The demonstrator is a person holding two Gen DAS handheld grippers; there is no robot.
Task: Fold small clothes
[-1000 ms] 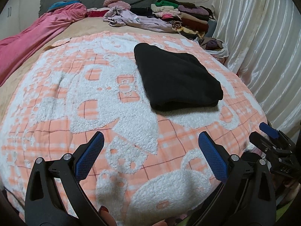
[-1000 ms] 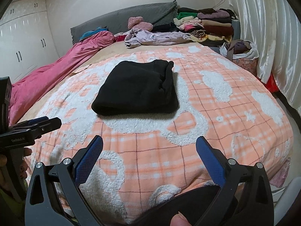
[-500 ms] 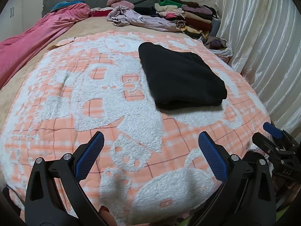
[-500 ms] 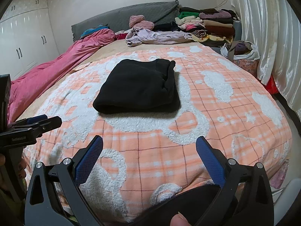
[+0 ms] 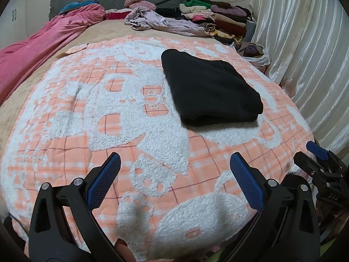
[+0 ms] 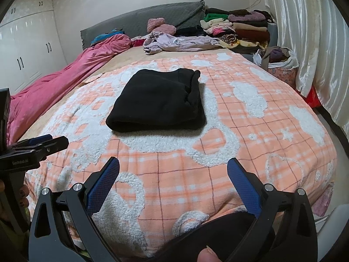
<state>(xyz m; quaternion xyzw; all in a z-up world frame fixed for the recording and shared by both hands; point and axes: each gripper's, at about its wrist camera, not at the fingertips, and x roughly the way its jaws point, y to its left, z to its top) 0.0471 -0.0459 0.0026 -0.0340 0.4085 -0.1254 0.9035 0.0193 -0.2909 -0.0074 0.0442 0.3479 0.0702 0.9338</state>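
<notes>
Both tongs, left gripper [image 5: 174,170] and right gripper [image 6: 173,170], jaws apart and empty, have backed off the folded black garment [image 6: 157,103]; fold judged complete.

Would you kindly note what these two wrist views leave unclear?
- Folded black fleece garment: its type and inner layers are hidden by its own folds, both views.
- Stack of folded clothes: items too small to tell apart.
- White fabric bag: contents hidden by its rim.
- Right gripper: cut off, left view.

Black garment [image 6: 157,100] matt fleece; blanket [image 6: 261,144] nubbly cloth; curtain [image 6: 309,32] glossy satin.
</notes>
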